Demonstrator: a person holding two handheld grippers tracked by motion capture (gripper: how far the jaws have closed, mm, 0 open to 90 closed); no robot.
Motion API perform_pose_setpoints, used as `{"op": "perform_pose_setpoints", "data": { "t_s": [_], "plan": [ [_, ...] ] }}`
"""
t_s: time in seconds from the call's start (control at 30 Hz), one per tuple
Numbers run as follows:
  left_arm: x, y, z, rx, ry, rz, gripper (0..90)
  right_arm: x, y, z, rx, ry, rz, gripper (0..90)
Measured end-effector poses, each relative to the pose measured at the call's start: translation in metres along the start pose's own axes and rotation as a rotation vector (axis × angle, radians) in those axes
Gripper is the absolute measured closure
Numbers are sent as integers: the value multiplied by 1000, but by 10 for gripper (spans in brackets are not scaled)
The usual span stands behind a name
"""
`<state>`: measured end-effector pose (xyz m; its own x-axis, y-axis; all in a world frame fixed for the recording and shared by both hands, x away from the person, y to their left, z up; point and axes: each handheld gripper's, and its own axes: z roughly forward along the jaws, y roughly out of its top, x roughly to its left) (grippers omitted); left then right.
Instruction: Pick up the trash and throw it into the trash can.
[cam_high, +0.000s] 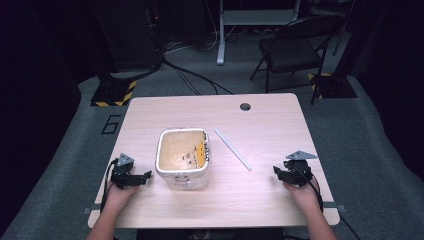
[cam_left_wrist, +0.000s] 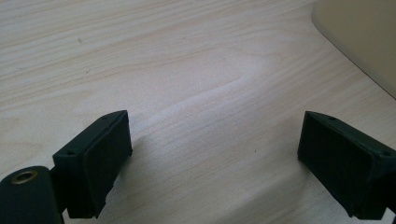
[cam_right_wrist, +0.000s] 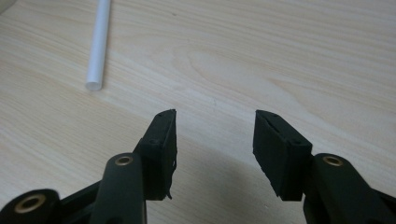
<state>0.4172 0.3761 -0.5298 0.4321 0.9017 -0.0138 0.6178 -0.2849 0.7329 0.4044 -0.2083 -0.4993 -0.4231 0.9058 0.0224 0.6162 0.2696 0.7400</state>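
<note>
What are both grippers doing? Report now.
Left gripper: open, empty, beside the container.
Right gripper: open, empty, near the white tube.

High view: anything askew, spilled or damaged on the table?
Nothing stands out. The tub stands upright, the white tube lies flat beside it, apart from it, and both grippers, left and right, rest open on the table.

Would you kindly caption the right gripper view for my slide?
Open right gripper above the wooden table, a white tube lying ahead to its left.
</note>
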Motion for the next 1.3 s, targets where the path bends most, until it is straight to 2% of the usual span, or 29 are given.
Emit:
{"op": "perform_pose_setpoints", "data": {
  "t_s": [0.17,0.47,1.0,1.3],
  "plan": [
    [0,0,0,0,0,0,94,8,10,-8,-3,5,-46,510],
    [0,0,0,0,0,0,94,20,24,-11,-23,46,-57,509],
    [0,0,0,0,0,0,94,49,43,-1,-33,120,-92,534],
    [0,0,0,0,0,0,94,64,52,16,-21,138,-116,551]
  ]
}}
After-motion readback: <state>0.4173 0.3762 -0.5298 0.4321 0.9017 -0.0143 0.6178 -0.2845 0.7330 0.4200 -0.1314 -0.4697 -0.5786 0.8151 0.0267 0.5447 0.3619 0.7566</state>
